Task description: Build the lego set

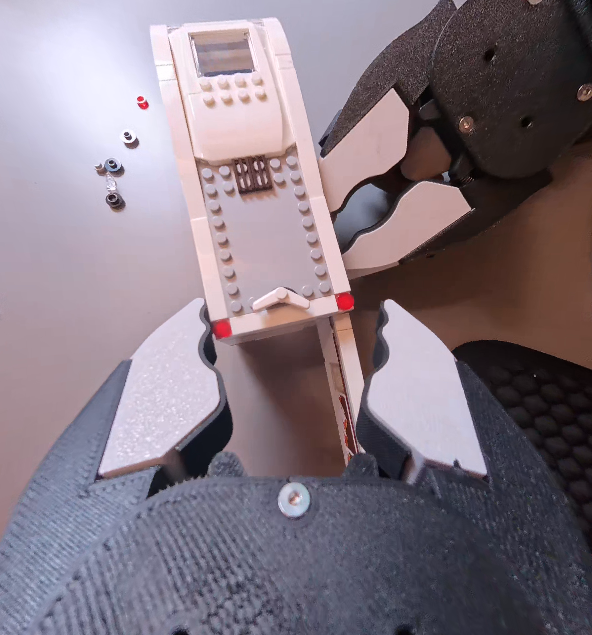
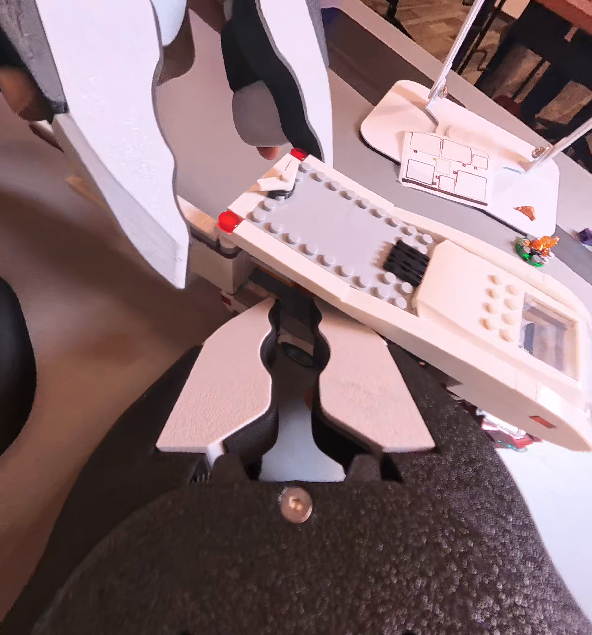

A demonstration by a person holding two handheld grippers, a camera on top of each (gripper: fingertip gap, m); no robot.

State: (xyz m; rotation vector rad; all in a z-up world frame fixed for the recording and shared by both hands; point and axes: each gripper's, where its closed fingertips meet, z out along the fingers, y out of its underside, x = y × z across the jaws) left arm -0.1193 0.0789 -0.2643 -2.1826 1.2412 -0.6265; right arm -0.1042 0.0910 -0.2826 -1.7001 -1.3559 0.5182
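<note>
The white brick-built vehicle is straddled at its rear, at 12 o'clock, by the wide-spread left gripper, neither finger pressing it. Its lower side, at 3 o'clock, is pinched by the right gripper, apparently for steadying. Loose studs lie at 10 o'clock.

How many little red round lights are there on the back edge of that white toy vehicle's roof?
2: one red stud sits at the rear left corner of the roof, the other at the rear right corner. A third, loose red stud lies on the table.
</note>
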